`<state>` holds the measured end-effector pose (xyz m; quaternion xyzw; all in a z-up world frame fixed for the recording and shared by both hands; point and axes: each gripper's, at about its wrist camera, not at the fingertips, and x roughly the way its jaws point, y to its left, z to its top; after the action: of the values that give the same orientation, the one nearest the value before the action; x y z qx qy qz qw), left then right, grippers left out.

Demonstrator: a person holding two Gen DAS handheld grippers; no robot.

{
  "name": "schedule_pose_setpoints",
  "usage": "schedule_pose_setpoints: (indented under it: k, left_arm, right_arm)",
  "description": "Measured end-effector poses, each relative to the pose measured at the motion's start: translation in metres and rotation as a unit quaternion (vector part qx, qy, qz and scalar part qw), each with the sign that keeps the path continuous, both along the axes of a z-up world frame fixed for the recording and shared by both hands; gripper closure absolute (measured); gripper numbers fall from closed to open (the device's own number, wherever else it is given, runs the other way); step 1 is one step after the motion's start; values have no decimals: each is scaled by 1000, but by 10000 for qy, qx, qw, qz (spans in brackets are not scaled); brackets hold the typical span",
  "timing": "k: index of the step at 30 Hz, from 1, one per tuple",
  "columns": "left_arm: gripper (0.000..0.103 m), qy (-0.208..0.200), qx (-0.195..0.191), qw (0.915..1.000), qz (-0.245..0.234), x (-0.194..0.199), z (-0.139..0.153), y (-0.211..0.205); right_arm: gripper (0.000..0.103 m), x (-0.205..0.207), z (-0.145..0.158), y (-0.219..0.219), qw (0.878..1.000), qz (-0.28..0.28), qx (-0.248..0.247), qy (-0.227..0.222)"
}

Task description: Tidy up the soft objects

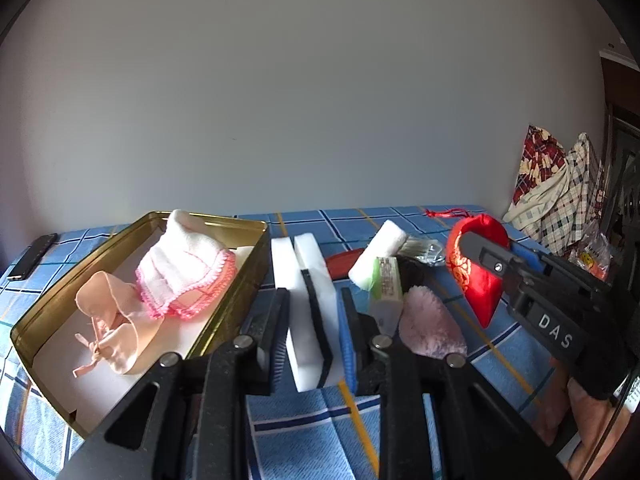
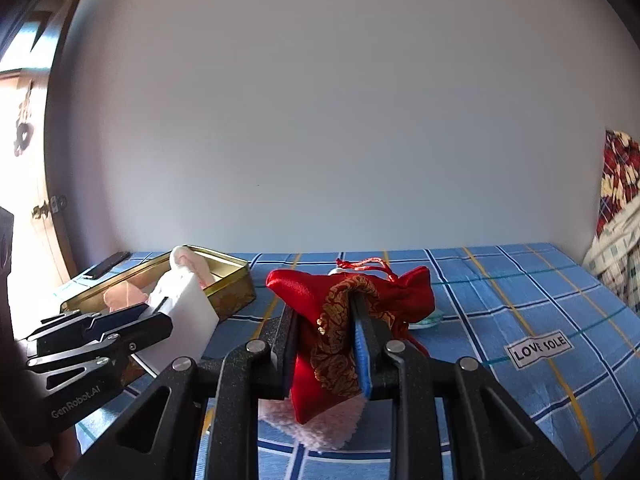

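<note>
My left gripper (image 1: 314, 300) is shut on a white foam sponge (image 1: 308, 264) with a dark layer, held just right of a gold tin box (image 1: 248, 276). Inside the tin lie a white cloth with pink edging (image 1: 184, 268) and a peach fabric pouch (image 1: 116, 320). My right gripper (image 2: 324, 308) is shut on a red satin pouch (image 2: 316, 360) with gold embroidery, lifted off the blue checked tablecloth (image 2: 500, 304). In the left wrist view the red pouch (image 1: 476, 284) hangs from the right gripper (image 1: 472, 242) at the right. The right wrist view shows the left gripper (image 2: 156, 314) with the sponge (image 2: 184, 320) beside the tin (image 2: 236, 292).
A pink fluffy piece (image 1: 430, 328), a white roll (image 1: 378, 256), a green-white packet (image 1: 388, 280) and a flat red object (image 1: 340, 264) lie between the grippers. A dark phone (image 1: 34, 256) sits far left. Checked clothes (image 1: 560, 192) pile up at the right. A "LOVE SOLE" label (image 2: 540, 350) marks the cloth.
</note>
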<state>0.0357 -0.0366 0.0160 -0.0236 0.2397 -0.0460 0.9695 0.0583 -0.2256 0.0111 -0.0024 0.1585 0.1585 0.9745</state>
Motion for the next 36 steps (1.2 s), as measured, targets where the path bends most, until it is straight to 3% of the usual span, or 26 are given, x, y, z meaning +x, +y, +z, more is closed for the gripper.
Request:
schedule_pose_setpoints:
  k: [10,36]
  left_arm:
    - [81,-145,228,9995,179,-23,-3,1]
    - [81,-273,55,9977,622,-47,-1,31]
  right_arm:
    - [77,-13,1,12,9996,143,-186,-181]
    - [77,-34,7,11,9987,306,-246,-320]
